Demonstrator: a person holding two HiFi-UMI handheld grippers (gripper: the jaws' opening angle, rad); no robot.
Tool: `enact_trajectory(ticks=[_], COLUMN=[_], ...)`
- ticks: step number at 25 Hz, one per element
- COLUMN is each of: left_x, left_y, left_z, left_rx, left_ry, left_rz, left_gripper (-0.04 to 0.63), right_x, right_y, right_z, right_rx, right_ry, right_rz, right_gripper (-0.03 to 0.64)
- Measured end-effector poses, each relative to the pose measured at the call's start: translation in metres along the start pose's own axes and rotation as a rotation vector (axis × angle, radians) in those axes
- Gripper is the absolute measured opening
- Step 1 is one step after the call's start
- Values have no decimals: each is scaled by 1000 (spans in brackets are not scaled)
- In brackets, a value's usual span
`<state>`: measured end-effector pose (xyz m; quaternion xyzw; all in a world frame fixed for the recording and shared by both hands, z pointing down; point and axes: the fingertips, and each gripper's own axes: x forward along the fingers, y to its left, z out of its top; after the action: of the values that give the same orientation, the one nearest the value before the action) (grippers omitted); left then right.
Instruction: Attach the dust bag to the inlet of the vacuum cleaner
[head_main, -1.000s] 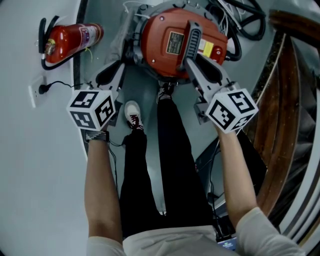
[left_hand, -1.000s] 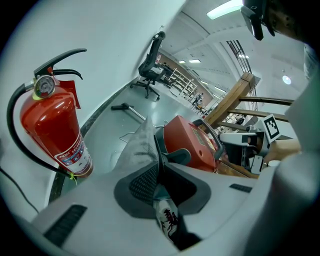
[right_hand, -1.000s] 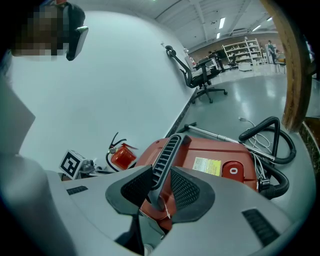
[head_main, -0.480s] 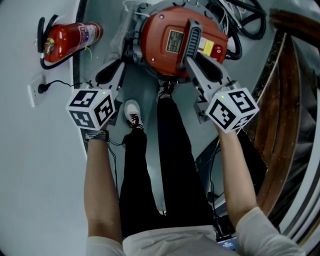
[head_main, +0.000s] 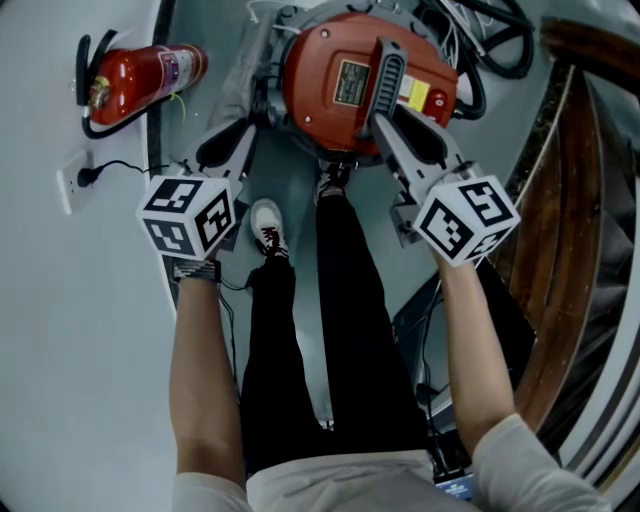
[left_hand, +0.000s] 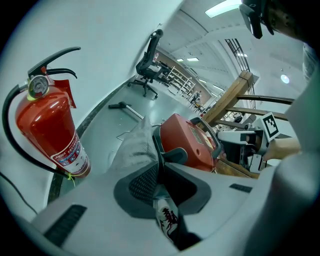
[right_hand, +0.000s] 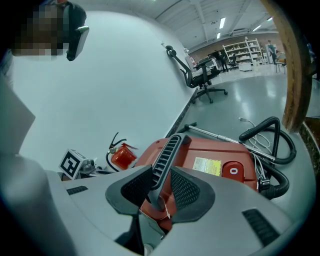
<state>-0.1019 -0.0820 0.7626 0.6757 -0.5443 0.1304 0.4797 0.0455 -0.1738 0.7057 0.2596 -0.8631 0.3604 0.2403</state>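
Note:
The red vacuum cleaner (head_main: 345, 85) stands on the floor in front of the person's feet. My right gripper (head_main: 385, 118) is shut on its black ribbed handle (right_hand: 167, 155), which runs up between the two pads. A grey dust bag (head_main: 248, 75) hangs at the cleaner's left side. My left gripper (head_main: 237, 140) is at the bag's lower edge. In the left gripper view the bag (left_hand: 135, 147) rises from between the jaws (left_hand: 159, 182), its dark edge pinched there. These jaws have just been opening slightly, with the bag still between them. The inlet is hidden.
A red fire extinguisher (head_main: 140, 75) lies by the wall at the left, above a wall socket (head_main: 75, 180) with a plug in it. A black hose (head_main: 490, 40) coils behind the cleaner. Wooden stairs (head_main: 570, 200) run along the right. The person's shoe (head_main: 265, 225) is below the left gripper.

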Motion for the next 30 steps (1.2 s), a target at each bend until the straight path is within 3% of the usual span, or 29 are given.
enact_trajectory(ticks=[25,30], left_x=[5,4], left_y=[-6,-7], left_z=[1,0], left_rx=[-70,-20], left_ry=[13,42], left_rz=[-26,-69], left_gripper=[52,67], right_x=[0,1], right_y=[-1,0], right_z=[0,0], right_rx=[24,-1], right_ry=[-14,13], right_rz=[-22,-3], right_gripper=[115,117])
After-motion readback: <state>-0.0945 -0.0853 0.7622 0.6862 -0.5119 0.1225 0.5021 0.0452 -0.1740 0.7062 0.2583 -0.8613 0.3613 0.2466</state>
